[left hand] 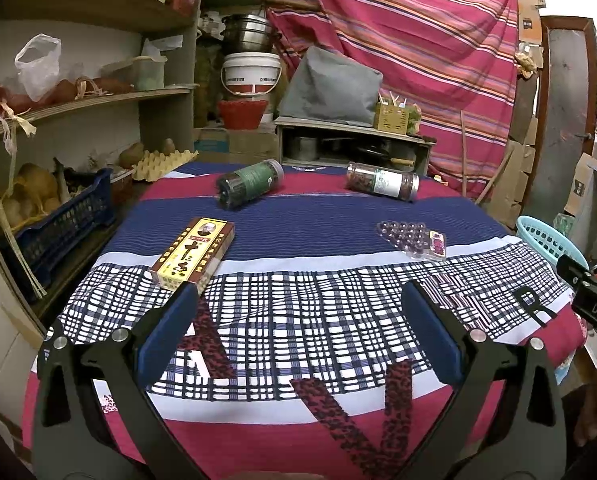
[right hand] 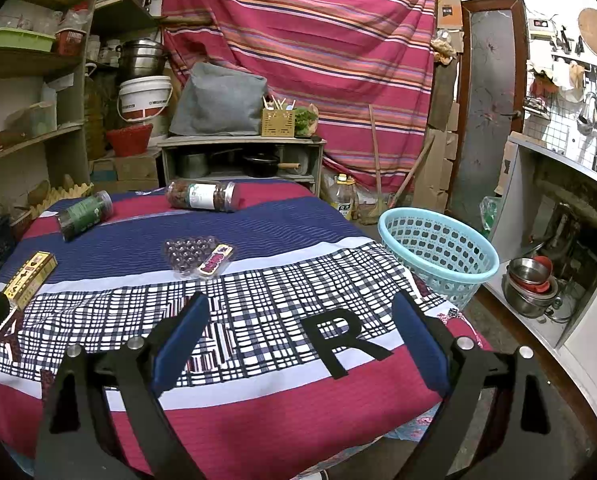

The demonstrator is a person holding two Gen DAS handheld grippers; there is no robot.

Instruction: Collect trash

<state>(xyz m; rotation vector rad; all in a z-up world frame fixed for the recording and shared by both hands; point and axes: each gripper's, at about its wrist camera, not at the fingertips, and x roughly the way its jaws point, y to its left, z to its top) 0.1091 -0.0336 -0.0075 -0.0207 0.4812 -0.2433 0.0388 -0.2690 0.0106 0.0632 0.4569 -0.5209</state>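
Note:
On the cloth-covered table (left hand: 298, 340) lie a yellow-and-brown box (left hand: 194, 252), a dark jar with a green label (left hand: 250, 184), a clear jar with a white label (left hand: 382, 182) and a clear blister tray (left hand: 412, 238). The same items show in the right wrist view: box (right hand: 30, 274), green-label jar (right hand: 84, 214), white-label jar (right hand: 202, 196), blister tray (right hand: 198, 258). A light blue basket (right hand: 438, 254) stands on the floor right of the table. My left gripper (left hand: 298, 296) is open and empty, its left finger tip beside the box. My right gripper (right hand: 300, 304) is open and empty over the near table.
Wooden shelves (left hand: 78, 100) with crates and bags stand at the left. A low cabinet (right hand: 242, 160) with pots sits behind the table, before a striped curtain (right hand: 318, 60). A white counter (right hand: 558, 220) with metal bowls (right hand: 532, 286) is at the right.

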